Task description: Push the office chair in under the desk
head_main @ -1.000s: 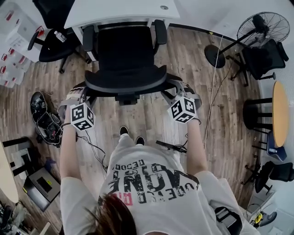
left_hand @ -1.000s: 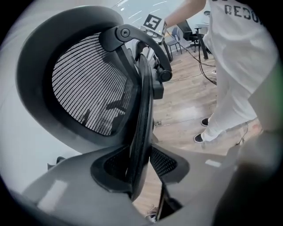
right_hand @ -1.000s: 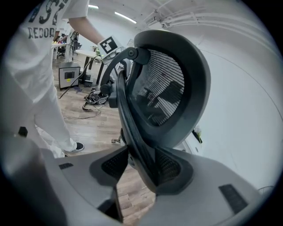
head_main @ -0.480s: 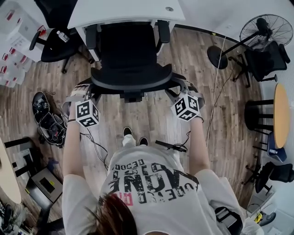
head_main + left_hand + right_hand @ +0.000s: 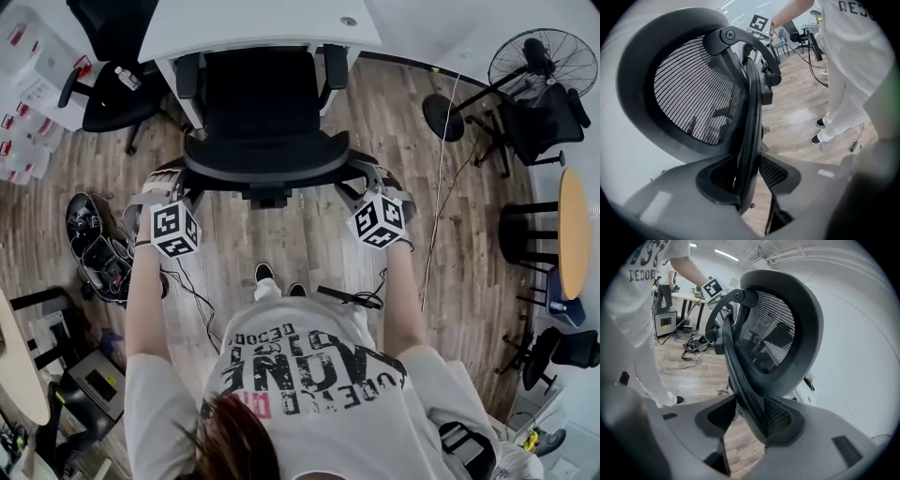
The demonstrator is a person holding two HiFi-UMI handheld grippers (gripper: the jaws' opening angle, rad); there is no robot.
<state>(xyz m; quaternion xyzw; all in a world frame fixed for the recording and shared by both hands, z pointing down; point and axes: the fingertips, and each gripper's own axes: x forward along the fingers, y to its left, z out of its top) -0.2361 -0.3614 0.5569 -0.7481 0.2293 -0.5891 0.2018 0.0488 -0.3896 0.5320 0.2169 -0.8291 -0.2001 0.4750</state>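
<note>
The black mesh office chair [image 5: 263,103] faces the white desk [image 5: 253,23], its seat partly beneath the desktop and its armrests at the desk edge. My left gripper [image 5: 185,187] is shut on the left edge of the chair's backrest [image 5: 267,167], and my right gripper [image 5: 350,185] is shut on the right edge. In the left gripper view the backrest's dark frame edge [image 5: 752,117] runs up between the pads of the left gripper [image 5: 747,180]. The right gripper view shows the same frame edge [image 5: 740,376] clamped in the right gripper [image 5: 750,420].
A second black chair [image 5: 108,94] stands left of the desk beside white boxes [image 5: 23,131]. Gear and cables lie on the wooden floor at the left [image 5: 94,248] and by the person's feet [image 5: 352,300]. A standing fan [image 5: 544,61], stools and a round table [image 5: 572,234] fill the right side.
Both grippers and the chair have moved a little toward the desk, and the person's feet have followed. Both grips on the backrest are unchanged.
</note>
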